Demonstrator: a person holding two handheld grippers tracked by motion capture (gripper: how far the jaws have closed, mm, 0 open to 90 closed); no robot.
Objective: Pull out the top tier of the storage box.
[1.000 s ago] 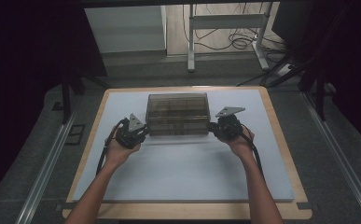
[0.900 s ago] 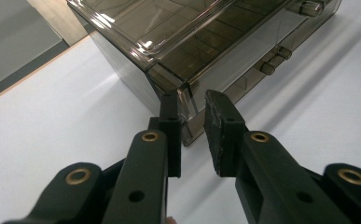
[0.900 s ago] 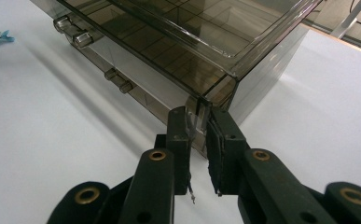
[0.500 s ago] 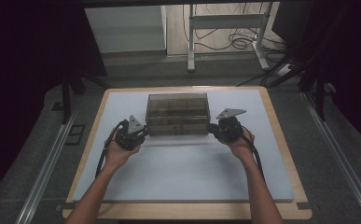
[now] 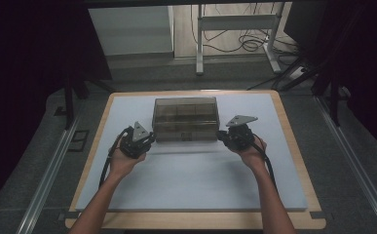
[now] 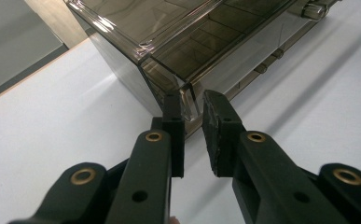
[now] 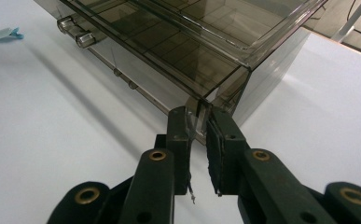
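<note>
A smoky clear plastic box [image 5: 186, 117] with inner compartments stands on the white mat, lid down. My left gripper [image 5: 149, 137] is at its front left corner. In the left gripper view the jaws [image 6: 193, 105] stand a little apart, with the box's clear corner tab [image 6: 190, 99] between their tips and a thin gap on one side. My right gripper [image 5: 221, 135] is at the front right corner. There its jaws [image 7: 197, 116] are shut on the clear corner tab [image 7: 194, 122], which runs down between the pads.
The white mat [image 5: 191, 180] covers a wooden-edged table [image 5: 300, 161], with open mat in front of the box. A small light-blue piece [image 7: 1, 33] lies on the mat off to one side. Metal rails [image 5: 49, 175] run along both sides of the table.
My left gripper has slid back a little from the box's left corner toward the person. The box and the right gripper have stayed in place.
</note>
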